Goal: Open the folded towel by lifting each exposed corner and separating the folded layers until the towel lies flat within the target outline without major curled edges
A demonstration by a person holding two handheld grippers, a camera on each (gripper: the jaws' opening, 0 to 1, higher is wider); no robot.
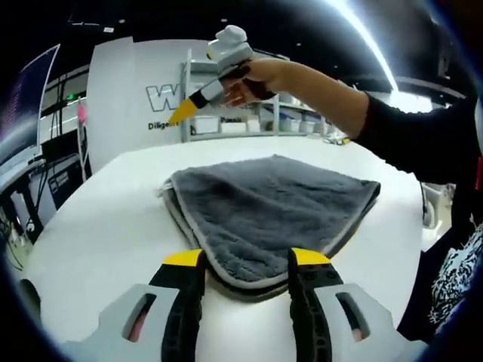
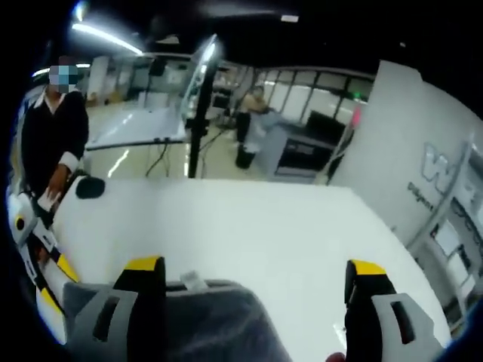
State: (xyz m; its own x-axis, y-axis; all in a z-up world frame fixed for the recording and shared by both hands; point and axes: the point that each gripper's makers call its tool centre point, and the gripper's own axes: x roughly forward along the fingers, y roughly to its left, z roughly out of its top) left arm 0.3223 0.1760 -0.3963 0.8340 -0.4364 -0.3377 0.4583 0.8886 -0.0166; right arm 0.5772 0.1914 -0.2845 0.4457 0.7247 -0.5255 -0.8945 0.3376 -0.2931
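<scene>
working the near corner first, i had the left gripper [image 1: 245, 260] low on the white table [image 1: 98, 219], jaws spread and straddling the rounded corner of the folded grey towel [image 1: 264, 204], not yet pinching it. towel sat mid-table, folded in stacked layers, pale edging showing along the near and left edges, a small white tag at the far-left corner. no target outline was readable on the table from either view.

right gripper [image 1: 183, 111] was up in the air beyond the towel's far edge in the left gripper view, held by the person's hand [image 1: 260, 79], yellow tips pointing down-left; whether its tips were together i couldn't tell there. in the right gripper view its jaws were wide apart, gripping nothing, with the towel's far corner and tag [image 2: 194, 281] just below between them and bare table beyond. the left gripper's body showed at that view's left edge.

my call for doing this step well: close on the top layer only at the corner, not the whole stack, then lift and peel toward the open table side. right gripper should drop to the tag corner so both corners rise together and the edge doesn't curl under.
</scene>
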